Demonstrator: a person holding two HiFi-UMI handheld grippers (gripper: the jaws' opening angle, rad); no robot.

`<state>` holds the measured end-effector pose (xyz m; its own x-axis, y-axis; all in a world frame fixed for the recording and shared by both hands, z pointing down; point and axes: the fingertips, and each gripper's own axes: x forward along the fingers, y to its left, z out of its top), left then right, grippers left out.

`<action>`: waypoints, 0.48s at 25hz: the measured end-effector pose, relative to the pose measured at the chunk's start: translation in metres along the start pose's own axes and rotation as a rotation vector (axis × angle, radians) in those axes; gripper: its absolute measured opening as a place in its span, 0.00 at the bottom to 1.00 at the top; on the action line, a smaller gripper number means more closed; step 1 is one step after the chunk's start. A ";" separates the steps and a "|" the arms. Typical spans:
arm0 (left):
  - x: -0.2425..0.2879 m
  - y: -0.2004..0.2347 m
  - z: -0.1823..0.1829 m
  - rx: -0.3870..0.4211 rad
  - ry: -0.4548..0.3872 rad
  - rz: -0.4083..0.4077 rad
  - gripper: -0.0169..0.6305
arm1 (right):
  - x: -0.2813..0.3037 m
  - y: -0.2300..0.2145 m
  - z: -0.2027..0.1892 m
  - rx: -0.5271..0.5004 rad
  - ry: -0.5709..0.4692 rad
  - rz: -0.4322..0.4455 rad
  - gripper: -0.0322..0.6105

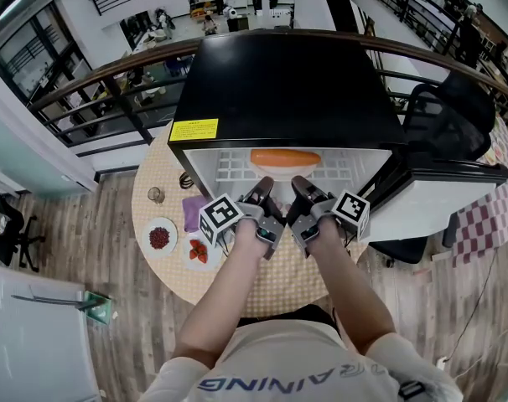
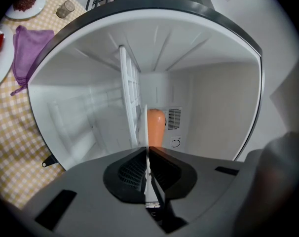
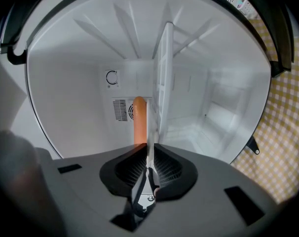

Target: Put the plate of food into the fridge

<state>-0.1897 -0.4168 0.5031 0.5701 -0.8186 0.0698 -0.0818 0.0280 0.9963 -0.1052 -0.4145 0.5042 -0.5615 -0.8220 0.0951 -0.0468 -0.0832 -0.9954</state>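
A black mini fridge (image 1: 279, 82) stands open on the round table, and a long orange piece of food (image 1: 285, 157) lies on a white plate inside it, at the level of the white wire shelf (image 2: 130, 98). Both gripper views show the plate edge-on: its thin white rim (image 2: 146, 127) runs between the jaws, with the orange food (image 2: 156, 125) beyond. My left gripper (image 1: 262, 193) (image 2: 147, 154) is shut on the plate's near rim. My right gripper (image 1: 303, 189) (image 3: 150, 149) is shut on the same rim (image 3: 150, 132) beside it, the food (image 3: 139, 120) just ahead.
The fridge door (image 1: 438, 195) hangs open to the right. On the checked table (image 1: 262, 287) to the left lie a purple cloth (image 1: 193, 212), a plate of red berries (image 1: 159, 238), a plate of red pieces (image 1: 199, 251) and a small glass (image 1: 156, 194). A black chair (image 1: 451, 115) stands behind the door.
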 end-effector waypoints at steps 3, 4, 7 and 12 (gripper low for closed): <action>-0.003 -0.001 0.000 0.011 0.001 -0.002 0.06 | -0.001 -0.001 0.001 -0.018 0.004 0.006 0.12; -0.005 -0.003 0.000 0.018 -0.001 -0.006 0.06 | -0.003 0.000 0.001 -0.028 0.004 0.009 0.12; -0.010 -0.010 0.002 0.036 -0.003 -0.021 0.06 | -0.006 0.005 -0.002 -0.045 0.003 0.022 0.12; -0.033 -0.015 -0.008 0.195 0.027 0.006 0.05 | -0.019 0.007 -0.014 -0.128 0.036 0.015 0.11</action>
<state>-0.2007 -0.3850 0.4867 0.5904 -0.8033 0.0791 -0.2400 -0.0810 0.9674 -0.1070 -0.3917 0.4955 -0.5925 -0.8013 0.0824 -0.1424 0.0036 -0.9898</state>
